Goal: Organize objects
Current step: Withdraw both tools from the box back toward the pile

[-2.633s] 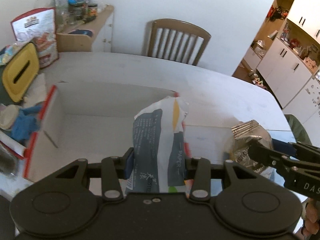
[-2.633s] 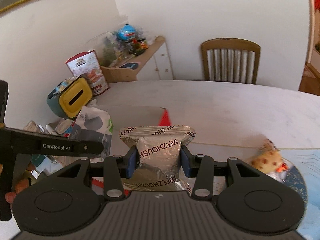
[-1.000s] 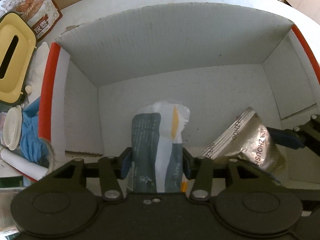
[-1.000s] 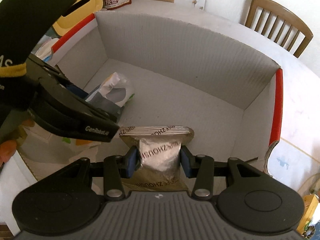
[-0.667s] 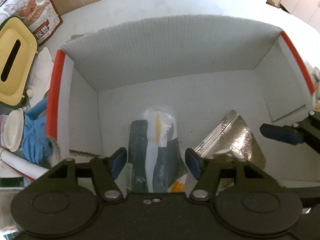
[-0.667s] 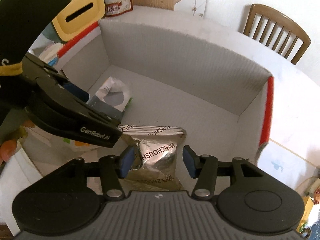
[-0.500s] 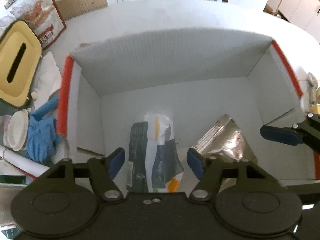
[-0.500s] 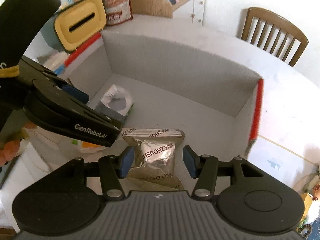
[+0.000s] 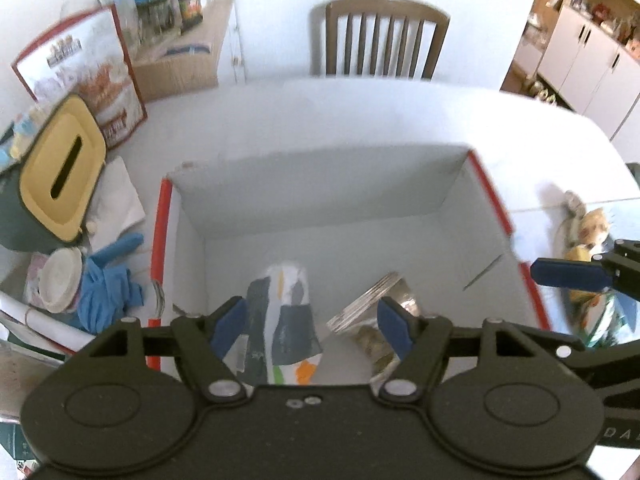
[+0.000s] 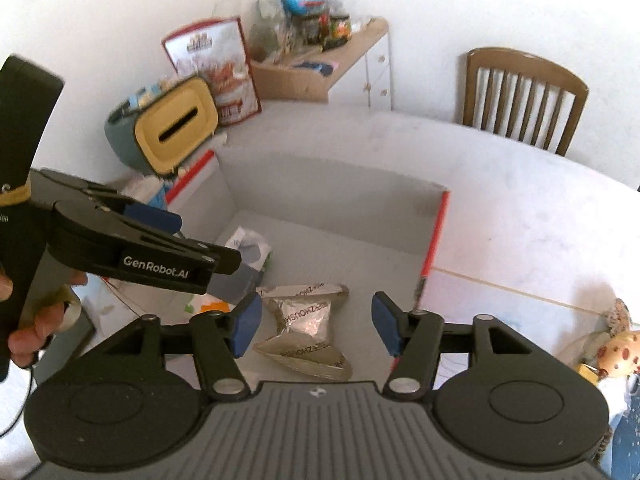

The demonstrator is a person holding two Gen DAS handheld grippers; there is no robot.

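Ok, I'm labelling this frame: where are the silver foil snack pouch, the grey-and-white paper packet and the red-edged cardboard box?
Silver foil snack pouch (image 10: 306, 316): right wrist view, crinkled middle.
Grey-and-white paper packet (image 9: 280, 320): left wrist view, middle.
Red-edged cardboard box (image 9: 320, 184): left wrist view, far inner wall.

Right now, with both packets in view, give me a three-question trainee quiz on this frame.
1. True or false: the left gripper is shut on the paper packet.
2. Where does the silver foil packet lie? A) on the table beside the chair B) on the floor of the white box C) on the yellow-lidded tissue box
3. Fill in: the right gripper is ____.

Key
1. False: its jaws are spread and the packet lies free in the box.
2. B
3. open
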